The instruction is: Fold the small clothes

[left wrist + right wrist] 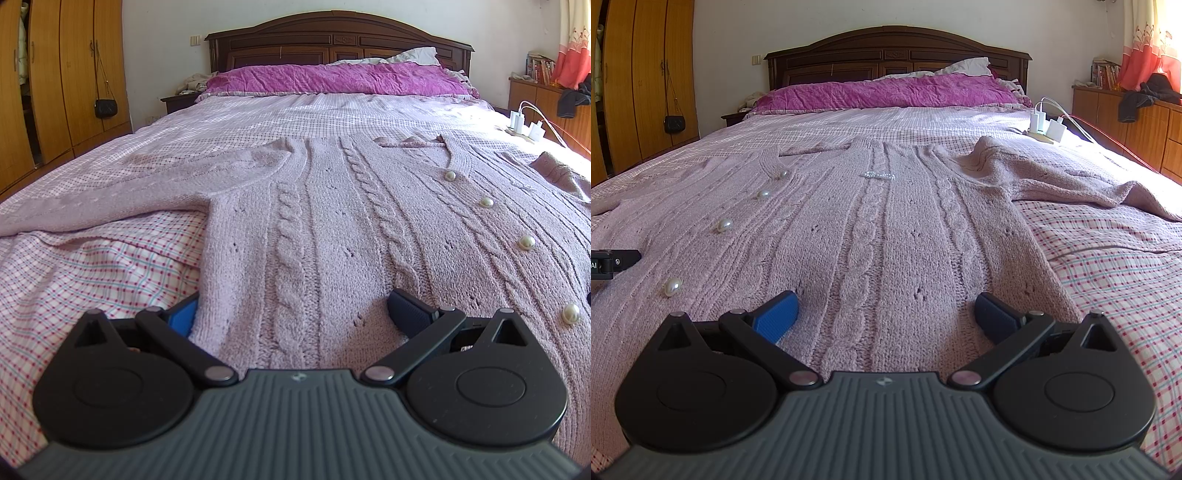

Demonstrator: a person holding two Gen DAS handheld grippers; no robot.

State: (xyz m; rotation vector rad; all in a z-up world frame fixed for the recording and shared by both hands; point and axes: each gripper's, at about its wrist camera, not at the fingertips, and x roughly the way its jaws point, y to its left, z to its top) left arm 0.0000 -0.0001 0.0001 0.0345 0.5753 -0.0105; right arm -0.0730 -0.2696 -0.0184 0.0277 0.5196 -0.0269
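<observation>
Folding not begun: the cardigan point(332, 229) lies flat on the bed point(92, 266), sleeves out at 9 and 3. Left tool point(291, 314) and right tool point(886, 314) spread wide at its hem.

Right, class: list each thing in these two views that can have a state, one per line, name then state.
cardigan: spread flat on the bed, unfolded, front up
left sleeve: stretched out to the side
right sleeve: rumpled, out to the side
pearl buttons: cannot tell if fastened
left gripper: open, over the hem
right gripper: open, over the hem
wardrobe: doors closed
</observation>
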